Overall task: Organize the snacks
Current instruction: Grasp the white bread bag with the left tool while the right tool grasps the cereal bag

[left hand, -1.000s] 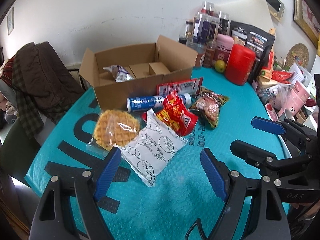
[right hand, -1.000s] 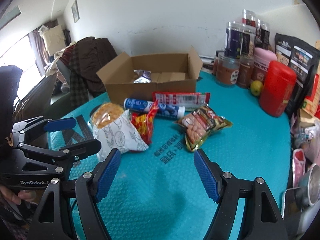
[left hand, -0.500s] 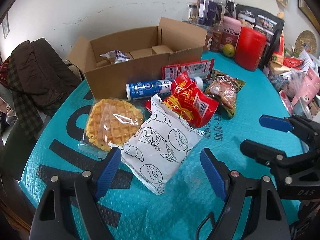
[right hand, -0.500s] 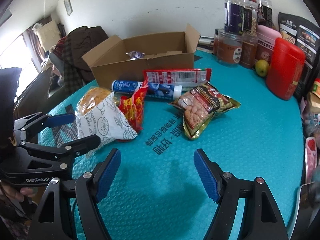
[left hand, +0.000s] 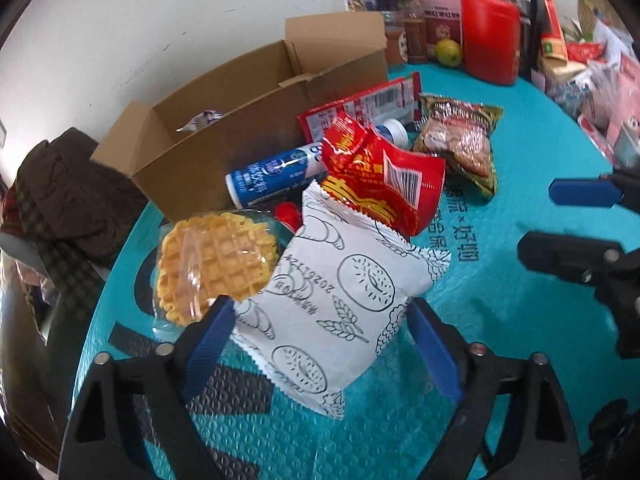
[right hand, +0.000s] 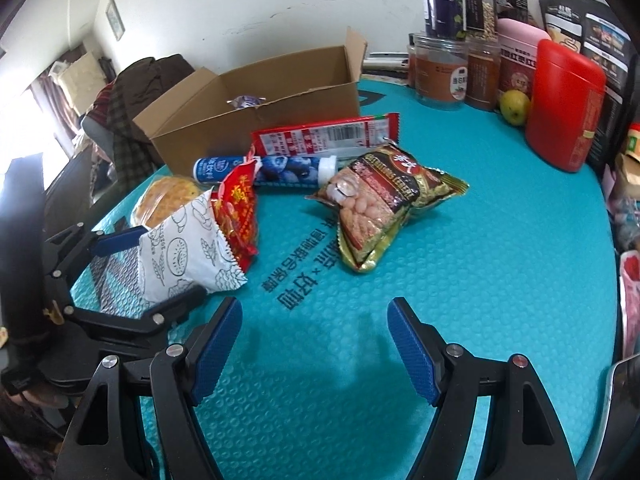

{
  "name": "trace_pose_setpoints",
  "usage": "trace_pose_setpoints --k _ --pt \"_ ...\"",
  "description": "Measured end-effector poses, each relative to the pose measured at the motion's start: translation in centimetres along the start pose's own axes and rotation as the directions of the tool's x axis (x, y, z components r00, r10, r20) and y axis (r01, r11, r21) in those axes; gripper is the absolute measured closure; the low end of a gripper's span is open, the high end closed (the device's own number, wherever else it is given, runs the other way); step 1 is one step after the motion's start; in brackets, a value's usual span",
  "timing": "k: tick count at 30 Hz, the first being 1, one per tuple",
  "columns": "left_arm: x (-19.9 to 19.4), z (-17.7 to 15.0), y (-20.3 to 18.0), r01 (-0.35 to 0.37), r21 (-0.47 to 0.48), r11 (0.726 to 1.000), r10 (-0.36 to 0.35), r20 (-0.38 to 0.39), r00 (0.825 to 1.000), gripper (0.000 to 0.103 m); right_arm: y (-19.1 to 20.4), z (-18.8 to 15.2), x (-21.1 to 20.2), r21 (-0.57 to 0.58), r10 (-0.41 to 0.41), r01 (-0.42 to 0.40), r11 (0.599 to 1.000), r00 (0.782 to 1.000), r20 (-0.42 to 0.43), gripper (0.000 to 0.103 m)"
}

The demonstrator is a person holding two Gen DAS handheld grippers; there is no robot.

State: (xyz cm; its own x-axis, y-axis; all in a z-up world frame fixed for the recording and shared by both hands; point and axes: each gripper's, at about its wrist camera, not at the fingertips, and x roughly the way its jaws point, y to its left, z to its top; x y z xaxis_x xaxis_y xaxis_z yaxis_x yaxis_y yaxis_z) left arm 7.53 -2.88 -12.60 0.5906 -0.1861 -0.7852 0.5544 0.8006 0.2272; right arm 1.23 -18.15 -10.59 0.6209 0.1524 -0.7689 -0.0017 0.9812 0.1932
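White bread pack (left hand: 340, 300) lies on teal mat (left hand: 500, 360) between fingers of left gripper (left hand: 316, 344), jaws opening, pads not pressing it; red pouch (left hand: 384, 176) overlaps its far end, waffle (left hand: 216, 260) beside. Right gripper (right hand: 316, 344) spread over bare mat, nothing between. Peanut bag (right hand: 380, 208) ahead, box (right hand: 256, 100) behind

White plaster wall (right hand: 248, 4), scuffed; small framed picture (right hand: 115, 19) hung left. Bright window (right hand: 24, 120) far left. Dark coat (left hand: 68, 196) draped over chair. Teal bubble-textured table cover (right hand: 500, 248).
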Motion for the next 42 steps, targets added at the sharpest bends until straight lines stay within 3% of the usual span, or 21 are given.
trace_pose_setpoints --k 5,8,11,13,17,21,34,40,42 --pt "0.2 0.2 0.0 0.025 0.003 1.000 -0.025 0.016 1.000 0.012 -0.4 -0.3 -0.1 0.013 -0.002 0.002 1.000 1.000 -0.003 0.027" --pt "0.0 0.1 0.4 0.076 -0.025 0.997 -0.075 0.039 0.996 0.013 -0.7 -0.4 0.0 0.021 0.003 -0.002 1.000 1.000 -0.006 0.027" --pt "-0.2 -0.1 0.6 0.105 -0.046 0.993 -0.104 0.037 0.994 0.025 -0.8 -0.4 -0.1 0.024 -0.001 0.001 1.000 1.000 -0.005 0.027" --pt "-0.3 -0.2 0.4 0.100 -0.056 0.993 -0.099 0.021 0.995 0.028 -0.9 -0.3 -0.2 0.026 -0.008 0.008 1.000 1.000 -0.003 0.027" --pt "-0.4 -0.3 0.5 0.132 -0.160 0.978 -0.140 -0.040 0.989 0.028 -1.5 -0.1 -0.3 0.044 -0.016 0.016 0.999 1.000 0.001 0.027" --pt "-0.7 -0.7 0.3 0.177 -0.246 0.953 -0.195 -0.051 0.980 0.028 -2.3 0.2 -0.3 0.064 -0.027 0.027 0.998 1.000 0.004 0.027" --pt "0.1 -0.1 -0.8 0.141 -0.231 0.963 -0.158 -0.056 0.986 0.028 -3.8 3.8 2.1 0.059 -0.033 0.033 0.998 0.999 -0.005 0.027" --pt "0.8 0.6 -0.2 0.140 -0.261 0.955 -0.160 -0.055 0.986 0.028 -4.3 6.3 4.2 0.066 -0.001 0.002 0.998 1.000 -0.013 0.023" --pt "1.0 0.7 0.4 0.135 -0.282 0.950 -0.155 -0.049 0.987 0.027 -4.3 7.1 4.7 0.072 0.001 0.000 0.997 1.000 -0.013 0.017"
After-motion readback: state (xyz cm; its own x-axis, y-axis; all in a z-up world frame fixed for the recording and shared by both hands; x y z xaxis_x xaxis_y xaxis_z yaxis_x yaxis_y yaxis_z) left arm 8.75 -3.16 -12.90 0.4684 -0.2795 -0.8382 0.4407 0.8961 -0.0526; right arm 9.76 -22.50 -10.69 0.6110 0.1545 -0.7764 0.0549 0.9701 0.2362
